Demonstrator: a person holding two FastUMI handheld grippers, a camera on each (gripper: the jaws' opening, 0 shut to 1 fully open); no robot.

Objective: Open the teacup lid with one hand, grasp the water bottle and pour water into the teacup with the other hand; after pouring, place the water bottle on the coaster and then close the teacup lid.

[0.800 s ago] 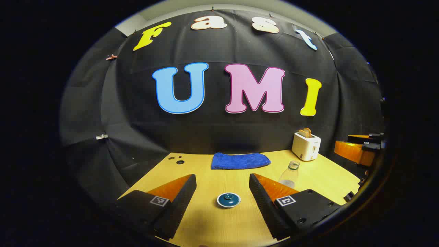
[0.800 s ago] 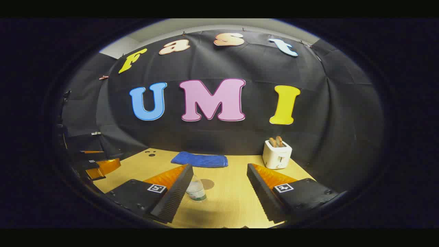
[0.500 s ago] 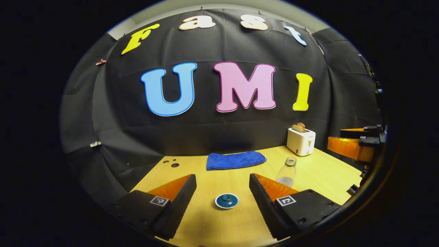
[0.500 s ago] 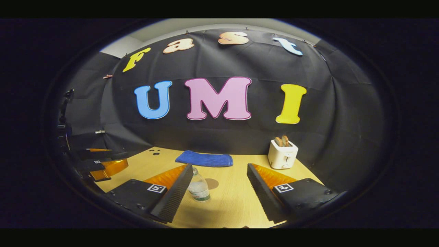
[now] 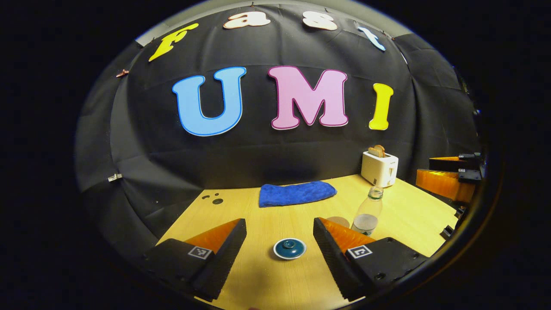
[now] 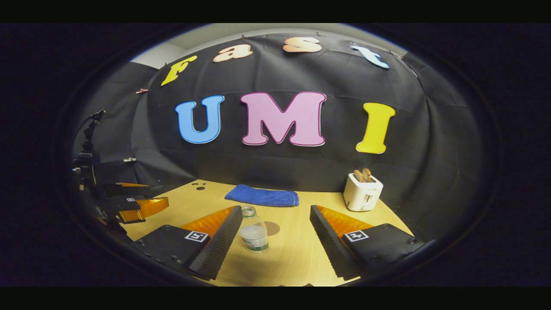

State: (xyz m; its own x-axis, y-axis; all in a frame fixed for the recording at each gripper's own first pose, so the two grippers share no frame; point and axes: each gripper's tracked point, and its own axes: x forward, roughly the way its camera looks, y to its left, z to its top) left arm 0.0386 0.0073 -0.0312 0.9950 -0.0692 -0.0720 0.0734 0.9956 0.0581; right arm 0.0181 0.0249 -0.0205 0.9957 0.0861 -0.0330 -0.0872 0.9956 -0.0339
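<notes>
Between the spread fingers of the left claw, the lidded teacup sits untouched on the worktop. Right claw gapes empty; bottle stands right of the teacup, beside the coaster. Nothing is done yet.

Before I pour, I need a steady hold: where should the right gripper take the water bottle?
Probably around the straight body of the water bottle, just above its label band, coming in level from the front. It stands upright and uncapped on the table, so a side grip avoids the narrow neck. The right gripper is open with the bottle near its left finger.
</notes>
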